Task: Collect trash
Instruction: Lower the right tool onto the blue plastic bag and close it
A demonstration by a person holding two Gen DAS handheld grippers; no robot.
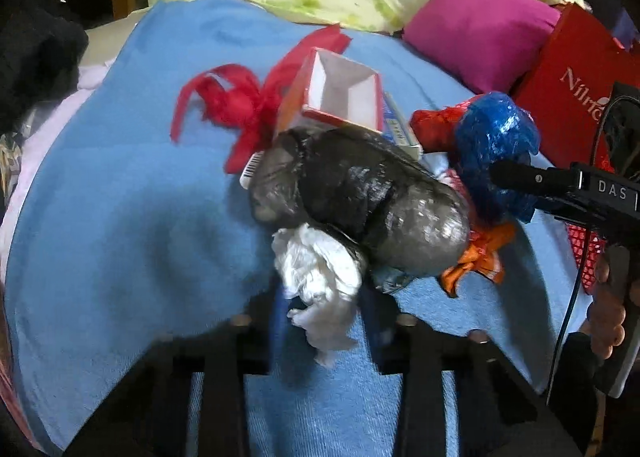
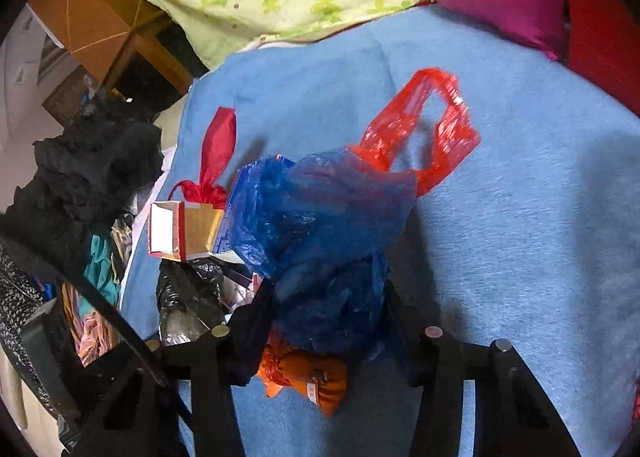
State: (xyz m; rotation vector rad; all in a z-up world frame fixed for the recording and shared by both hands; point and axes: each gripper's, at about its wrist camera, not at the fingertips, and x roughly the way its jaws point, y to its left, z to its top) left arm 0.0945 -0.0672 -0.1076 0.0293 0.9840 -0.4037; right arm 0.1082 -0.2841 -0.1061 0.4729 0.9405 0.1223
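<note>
— What does the left hand-held gripper (image 1: 320, 321) hold?
— Crumpled white tissue (image 1: 320, 277), clamped between its fingers.
— And the right hand-held gripper (image 2: 326, 313)?
— Closed on a crinkled blue plastic bag (image 2: 320, 225). Beyond: grey plastic bundle (image 1: 360, 193), open red-and-white carton (image 1: 340, 97), on the blue blanket (image 1: 140, 197).

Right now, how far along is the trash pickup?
Nothing looks collected yet; the trash is bunched on the blue blanket. In hand: the left claw pinches white crumpled tissue, and the right claw grips a crumpled blue plastic bag. Left: grey plastic-wrapped bundle, open red-and-white carton, orange wrapper.
</note>
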